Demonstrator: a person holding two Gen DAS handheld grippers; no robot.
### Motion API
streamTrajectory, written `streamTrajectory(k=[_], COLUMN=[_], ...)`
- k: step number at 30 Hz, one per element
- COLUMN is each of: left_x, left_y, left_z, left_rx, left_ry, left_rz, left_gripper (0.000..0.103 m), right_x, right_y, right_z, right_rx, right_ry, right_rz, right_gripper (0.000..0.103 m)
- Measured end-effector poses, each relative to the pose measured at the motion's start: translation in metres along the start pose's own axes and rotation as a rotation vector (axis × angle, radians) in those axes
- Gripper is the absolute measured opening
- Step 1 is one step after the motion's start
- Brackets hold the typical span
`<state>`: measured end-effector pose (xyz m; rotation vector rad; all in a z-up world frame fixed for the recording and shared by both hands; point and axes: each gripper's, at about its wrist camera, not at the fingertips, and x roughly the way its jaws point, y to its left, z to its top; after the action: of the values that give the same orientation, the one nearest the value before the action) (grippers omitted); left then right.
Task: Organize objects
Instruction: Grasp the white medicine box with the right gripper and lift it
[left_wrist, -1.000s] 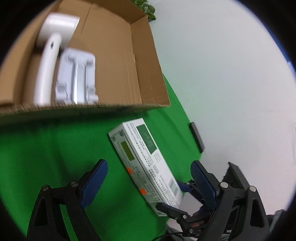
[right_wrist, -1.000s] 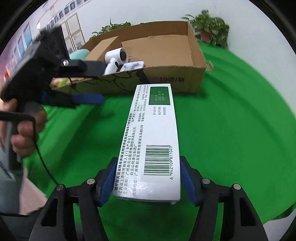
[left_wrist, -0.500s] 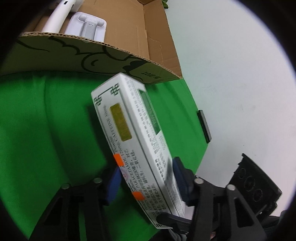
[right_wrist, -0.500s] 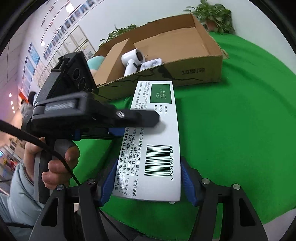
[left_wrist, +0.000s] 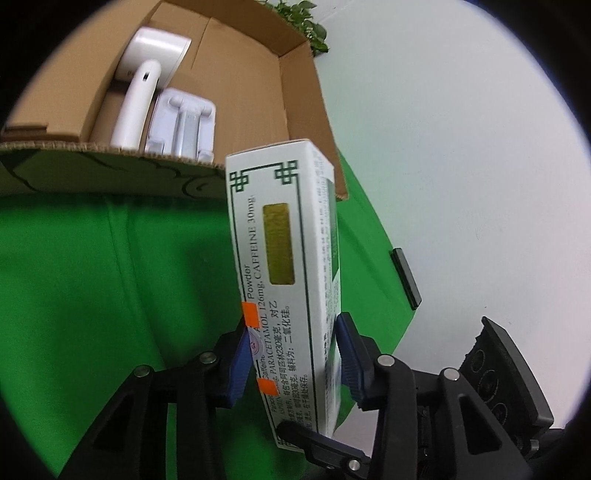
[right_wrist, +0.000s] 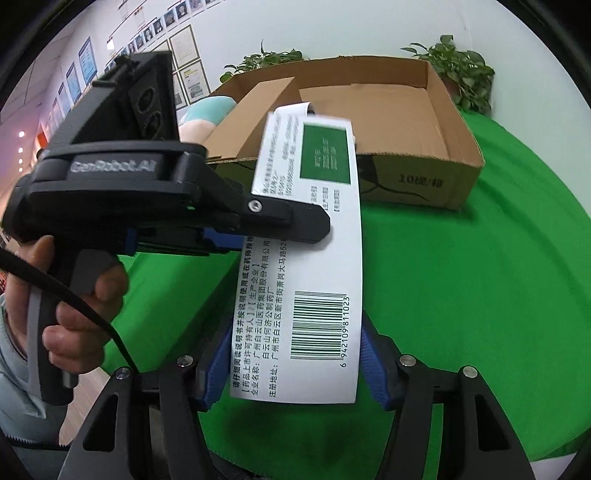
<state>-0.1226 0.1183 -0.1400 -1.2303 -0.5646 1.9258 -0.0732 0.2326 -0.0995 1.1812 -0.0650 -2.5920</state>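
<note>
White medicine box (green trim, barcode) clamped between both grippers, left gripper closing, right gripper closing; earlier left stood open.

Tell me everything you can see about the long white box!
The box is a long, thin white carton that looks like cardboard. It has small black print, a barcode, a green panel, a gold patch, green corner patterns and orange marks. It is lifted off the green cloth, tilted up towards the brown carton. Both grippers pinch it: the right gripper at the barcode end, the left gripper across its narrow sides, both closing.
</note>
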Motion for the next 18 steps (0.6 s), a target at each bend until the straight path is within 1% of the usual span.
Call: streamTrajectory(k=[3, 8, 12, 15, 18], left_x=[-0.012, -0.031, -0.041, -0.05, -0.056], left_y=[-0.009, -0.028, -0.048, -0.06, -0.071], left_z=[0.005, 0.02, 0.04, 0.054, 0.068], left_rx=[0.042, 0.116, 0.182, 0.234, 0.271], left_ry=[-0.032, -0.084, -0.123, -0.152, -0.169], left_rz=[0.011, 0.019, 0.027, 0.055, 0.059], left_gripper=[0.041, 0.041, 0.041, 0.041, 0.041], right_x=[-0.003, -0.018, -0.031, -0.036, -0.039], right_y=[0.004, 0.011, 0.012, 0.01, 0.008], right_z=[0.007, 0.025, 0.044, 0.059, 0.076], right_rx=[-0.012, -0.04, -0.055, -0.064, -0.057], right_ry=[-0.026, -0.112, -0.181, -0.221, -0.251], right_rz=[-0.001, -0.016, -0.032, -0.039, -0.035], right_gripper=[0.058, 0.058, 0.058, 0.058, 0.058])
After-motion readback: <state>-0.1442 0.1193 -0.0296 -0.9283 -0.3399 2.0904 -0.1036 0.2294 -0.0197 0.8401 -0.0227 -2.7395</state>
